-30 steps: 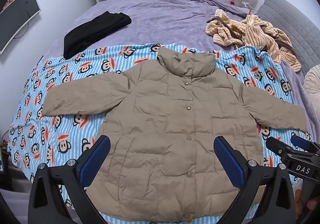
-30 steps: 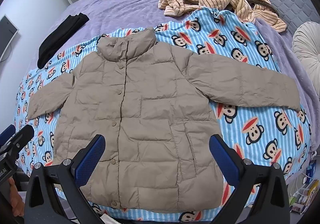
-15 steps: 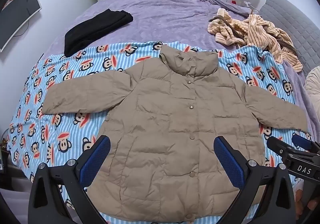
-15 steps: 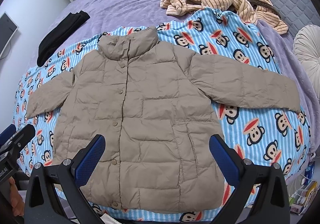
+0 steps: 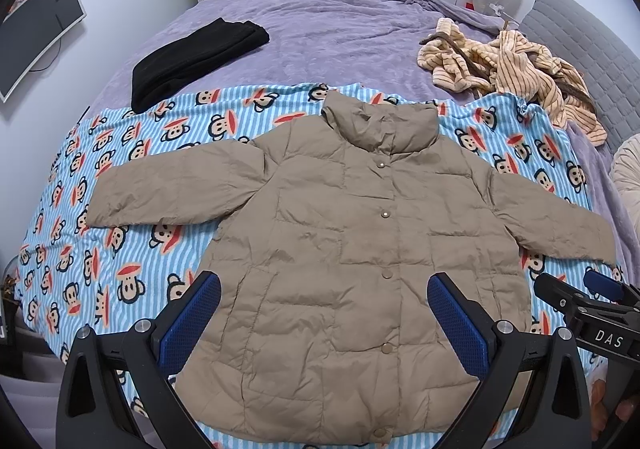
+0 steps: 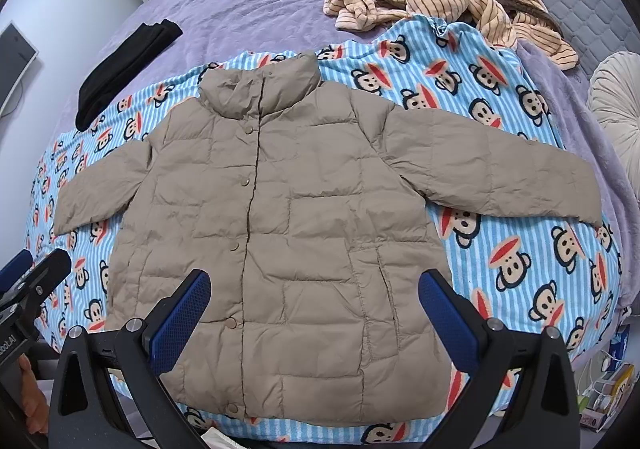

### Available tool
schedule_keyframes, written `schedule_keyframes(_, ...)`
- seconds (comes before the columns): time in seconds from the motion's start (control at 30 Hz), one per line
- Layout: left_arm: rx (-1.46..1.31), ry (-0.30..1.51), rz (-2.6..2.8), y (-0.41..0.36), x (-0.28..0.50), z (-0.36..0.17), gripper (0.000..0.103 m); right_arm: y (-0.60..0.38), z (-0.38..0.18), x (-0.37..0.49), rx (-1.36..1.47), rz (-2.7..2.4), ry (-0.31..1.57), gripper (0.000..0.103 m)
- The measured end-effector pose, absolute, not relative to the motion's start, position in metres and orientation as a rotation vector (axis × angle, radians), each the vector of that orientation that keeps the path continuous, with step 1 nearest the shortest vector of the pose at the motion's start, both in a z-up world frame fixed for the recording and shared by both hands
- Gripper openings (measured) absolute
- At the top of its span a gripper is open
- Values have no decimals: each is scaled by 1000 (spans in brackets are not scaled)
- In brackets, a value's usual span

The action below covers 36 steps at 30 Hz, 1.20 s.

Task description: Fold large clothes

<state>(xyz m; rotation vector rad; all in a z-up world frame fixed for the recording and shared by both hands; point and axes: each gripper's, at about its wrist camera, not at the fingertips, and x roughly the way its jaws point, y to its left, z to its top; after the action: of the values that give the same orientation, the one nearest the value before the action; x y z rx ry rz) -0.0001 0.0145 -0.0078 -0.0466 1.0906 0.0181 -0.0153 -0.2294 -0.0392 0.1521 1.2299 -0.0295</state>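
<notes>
A tan puffer jacket [image 5: 360, 249] lies flat and face-up on the monkey-print blanket [image 5: 120, 249], which covers the near part of a purple bed [image 5: 320, 41]. The jacket is snapped shut, its collar pointing toward the far side of the bed and its hem nearest the grippers. Both sleeves are spread out sideways from the body, so the jacket's widest span runs left to right, across the line the grippers point along.

The left gripper [image 5: 324, 313] hovers above the jacket's lower body with its jaws spread wide and nothing between them. The right gripper [image 6: 314, 313] hovers over the hem as well, likewise splayed and empty; neither appears to touch the cloth. No fold has begun.

The left sleeve [image 5: 168, 193] stretches away from the jacket body on the left gripper's side, and the right sleeve [image 6: 492, 173] does the same on the right gripper's side, so each hand is likely best placed for its own sleeve.

Beyond the jacket's collar, a folded black garment [image 5: 192, 57] and a rumpled striped robe [image 5: 512, 69] lie well apart from it.
</notes>
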Motion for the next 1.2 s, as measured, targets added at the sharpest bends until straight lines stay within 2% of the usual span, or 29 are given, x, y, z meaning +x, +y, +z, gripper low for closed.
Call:
schedule_keyframes(0.73, -18, 1116, 37, 15, 0, -7, 103, -229, -38, -16, 147, -25, 1228, 103)
schedule_keyframes(0.87, -37, 1058, 28, 16, -2, -3, 103, -230, -39, -16, 146, -24, 1230, 103)
schedule_keyframes(1.2, -68, 1054, 3, 17, -2, -1, 103, -227, -37, -15, 146, -21, 1233, 103)
